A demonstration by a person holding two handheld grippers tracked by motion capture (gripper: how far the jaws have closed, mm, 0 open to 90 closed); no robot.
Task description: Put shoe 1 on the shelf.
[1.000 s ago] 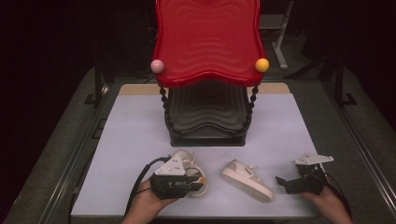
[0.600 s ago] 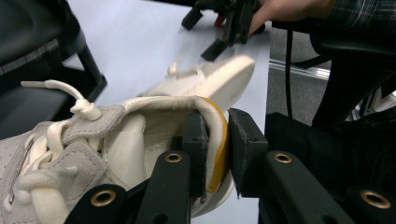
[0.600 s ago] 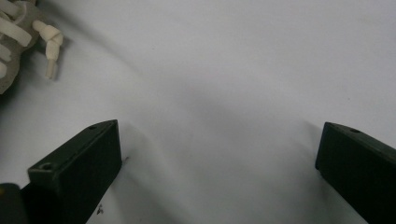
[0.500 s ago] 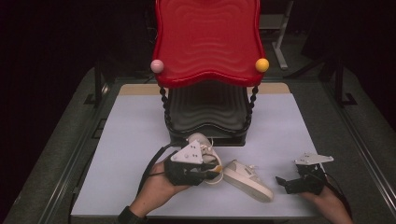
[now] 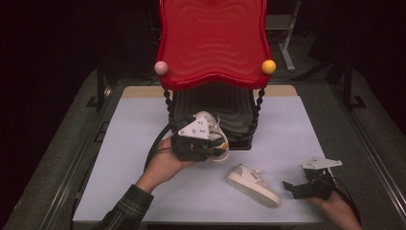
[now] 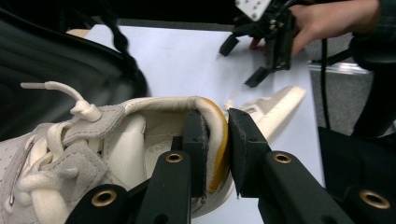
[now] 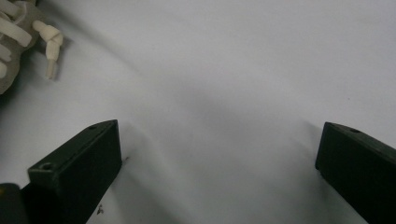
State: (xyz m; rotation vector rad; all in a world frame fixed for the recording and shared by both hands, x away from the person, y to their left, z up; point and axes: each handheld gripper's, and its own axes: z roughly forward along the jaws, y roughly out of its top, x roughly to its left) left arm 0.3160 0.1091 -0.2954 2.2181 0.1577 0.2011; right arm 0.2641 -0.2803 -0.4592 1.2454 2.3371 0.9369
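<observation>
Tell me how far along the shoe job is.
Nothing looks stowed yet. In hand: the left gripper is clamped on one shoe's heel collar, held up by the rack's lower black shelf. Left: the second shoe lies on the table, beside the open right gripper.

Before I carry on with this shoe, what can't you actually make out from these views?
- Held shoe, high view: mostly covered by the left gripper.
- Rack lower tier, high view: its back hidden under the red top shelf.
- Second shoe, right gripper view: cut off by the frame edge.
- Right gripper, high view: too dark and small to read.
</observation>
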